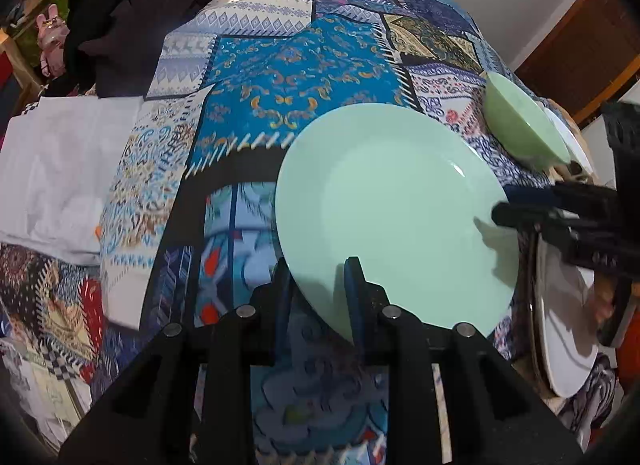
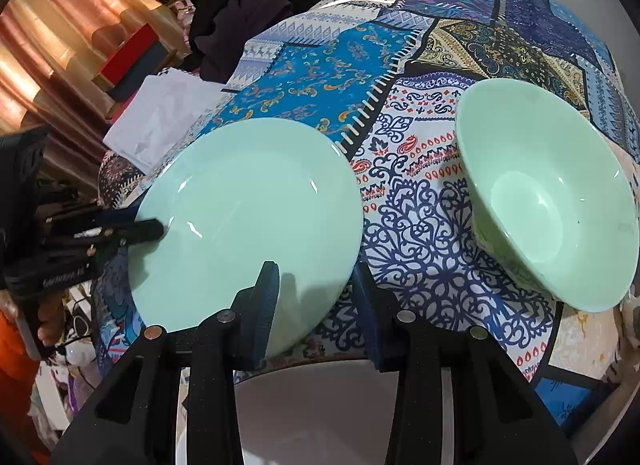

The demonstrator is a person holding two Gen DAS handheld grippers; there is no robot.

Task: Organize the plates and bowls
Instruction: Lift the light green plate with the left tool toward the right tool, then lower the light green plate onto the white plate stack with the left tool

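I am working over a table draped in a glossy patchwork-print cloth, where a round, smooth, pale mint-green dinner plate sits with both tools on its edge. My left gripper is narrowed onto the near rim, 1 blue ribbed pad under the plate and 1 on top, so I judge it is clamped on. My right gripper straddles the plate's other edge in the right wrist view, 1 pad over the plate's face and 1 beside the rim above the cloth; I cannot tell whether its pads actually press. A deep, glossy mint-green bowl rests well to the right of the plate, tilted up toward the camera. Below my right gripper lies a white glazed plate, flat and shiny. The main risk, as I read it, is slip: the glaze looks slick and hard, and a thin rim pinch gives the plate leverage to tip or swing out. If my 2 hands pull at different rates, the plate could twist free, drop and chip against the white plate or the bowl. The loose cloth could also drag and shift the bowl
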